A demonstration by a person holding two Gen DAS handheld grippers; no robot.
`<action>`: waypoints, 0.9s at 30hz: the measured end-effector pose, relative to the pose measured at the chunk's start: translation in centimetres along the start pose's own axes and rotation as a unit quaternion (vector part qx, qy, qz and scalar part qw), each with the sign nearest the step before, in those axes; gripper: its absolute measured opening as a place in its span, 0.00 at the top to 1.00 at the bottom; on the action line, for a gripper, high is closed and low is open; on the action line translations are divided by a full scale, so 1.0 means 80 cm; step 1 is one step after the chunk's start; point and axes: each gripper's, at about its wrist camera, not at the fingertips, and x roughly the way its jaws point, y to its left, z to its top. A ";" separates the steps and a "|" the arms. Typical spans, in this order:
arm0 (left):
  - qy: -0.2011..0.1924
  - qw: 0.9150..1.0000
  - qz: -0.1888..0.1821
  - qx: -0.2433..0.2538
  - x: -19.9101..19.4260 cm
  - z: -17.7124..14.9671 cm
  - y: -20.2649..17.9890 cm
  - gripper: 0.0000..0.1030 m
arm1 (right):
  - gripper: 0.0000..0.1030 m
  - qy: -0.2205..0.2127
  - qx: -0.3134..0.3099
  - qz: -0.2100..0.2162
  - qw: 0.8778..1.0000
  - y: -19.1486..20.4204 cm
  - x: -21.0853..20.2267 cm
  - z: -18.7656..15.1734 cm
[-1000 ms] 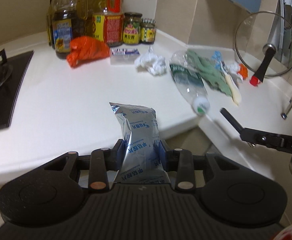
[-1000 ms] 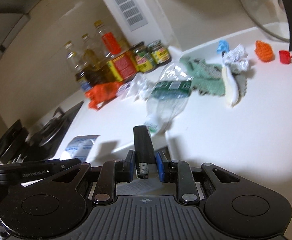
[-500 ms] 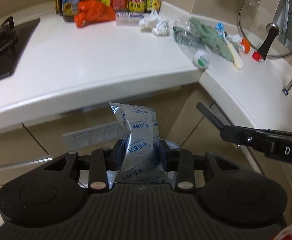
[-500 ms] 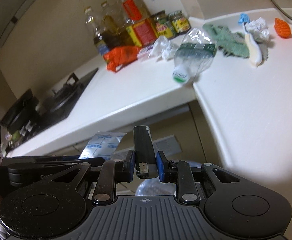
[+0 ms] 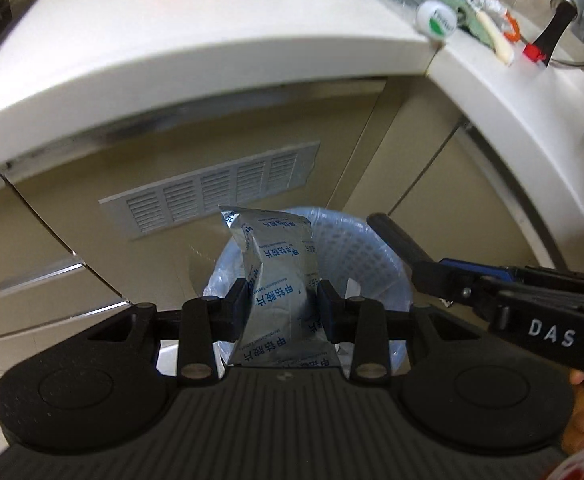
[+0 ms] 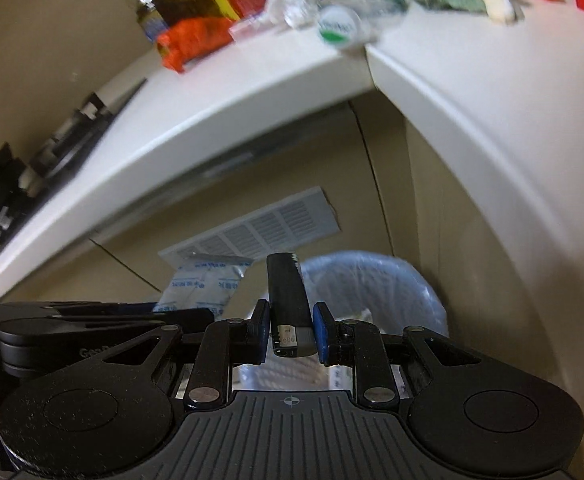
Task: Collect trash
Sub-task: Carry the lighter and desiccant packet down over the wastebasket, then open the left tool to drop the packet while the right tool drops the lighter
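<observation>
Two grippers | left (image 5: 283,300): one pouch (image 5: 280,280) | right (image 6: 290,330): one lighter (image 6: 288,300) | one bin (image 5: 375,248)

You get soft, even indoor light on the white countertop (image 5: 220,36), which bows under fisheye distortion. Your right wrist view smears the orange crumpled bag (image 6: 194,38); below, the beige cabinet fronts (image 5: 72,236) sit dimmer.
</observation>
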 end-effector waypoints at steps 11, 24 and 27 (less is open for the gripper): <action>0.034 0.999 -0.001 0.001 0.061 -0.015 0.001 0.68 | 0.77 0.030 0.026 -0.059 0.997 -0.031 0.048 -0.032; 0.073 0.997 0.018 0.001 0.142 -0.028 0.000 0.68 | 0.77 0.044 0.056 -0.100 0.992 -0.071 0.097 -0.055; 0.075 0.997 0.022 0.005 0.153 -0.028 -0.001 0.68 | 0.77 0.044 0.059 -0.098 0.993 -0.074 0.103 -0.058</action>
